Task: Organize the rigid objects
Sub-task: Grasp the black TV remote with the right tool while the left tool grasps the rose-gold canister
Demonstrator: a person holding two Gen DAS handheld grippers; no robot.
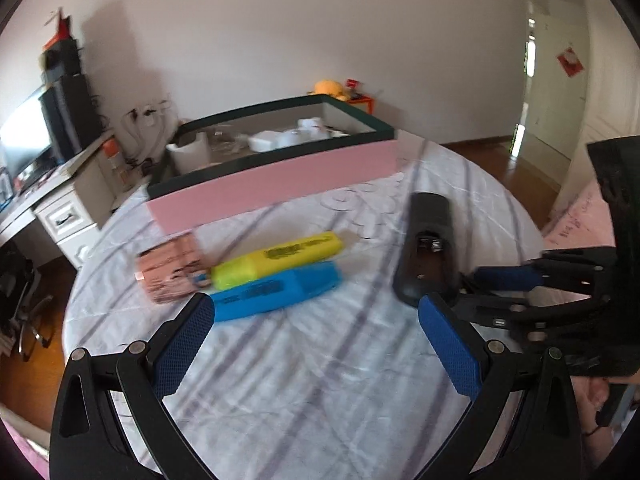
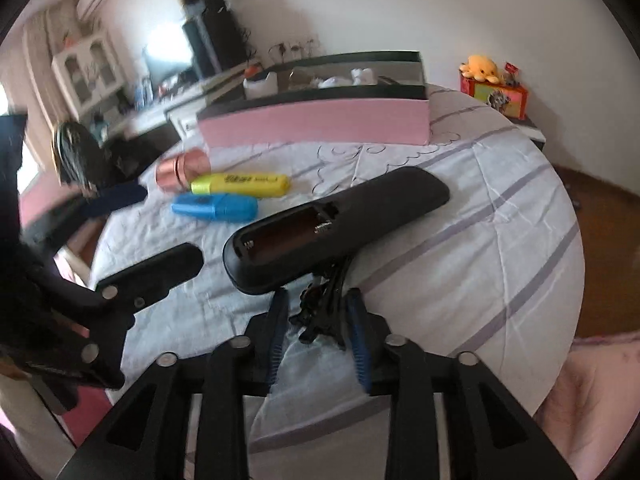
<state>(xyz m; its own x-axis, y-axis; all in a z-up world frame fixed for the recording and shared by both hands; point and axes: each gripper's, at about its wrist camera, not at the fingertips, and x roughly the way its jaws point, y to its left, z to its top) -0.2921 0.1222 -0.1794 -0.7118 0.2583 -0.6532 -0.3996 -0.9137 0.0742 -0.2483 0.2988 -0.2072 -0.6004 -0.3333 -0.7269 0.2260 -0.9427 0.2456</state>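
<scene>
Black linkage arms of the right tongs (image 2: 318, 320) fill the foreground of the right wrist view, the blue pads (image 2: 278, 324) standing narrow with a small black tangle of plastic (image 2: 320, 312) between them; whether the pads press on it I cannot tell. Just ahead of their tips lies a black remote control (image 2: 340, 224), back up, its battery bay uncovered. It rests on a round desk (image 2: 500, 216) under a white cloth with grey-purple stripes.

Left tongs (image 1: 316, 316) stand wide, nothing between their pads, hovering over bare cloth. Just beyond the tip of their left finger lies a blue highlighter (image 1: 276, 292), and touching it on the far side a yellow highlighter (image 1: 280, 258); both lie lengthwise across the view. At the left ends of the markers sits a small copper-pink cylinder (image 2: 182, 168), on its side, blurred in the left wrist view. The remote lies ahead and to the right of the left tongs, near the right tongs' tip.

Farther off, past all these, a long open box with pink sides and a dark rim (image 1: 276, 176) stands on the desk, holding white items too blurred to tell.
</scene>
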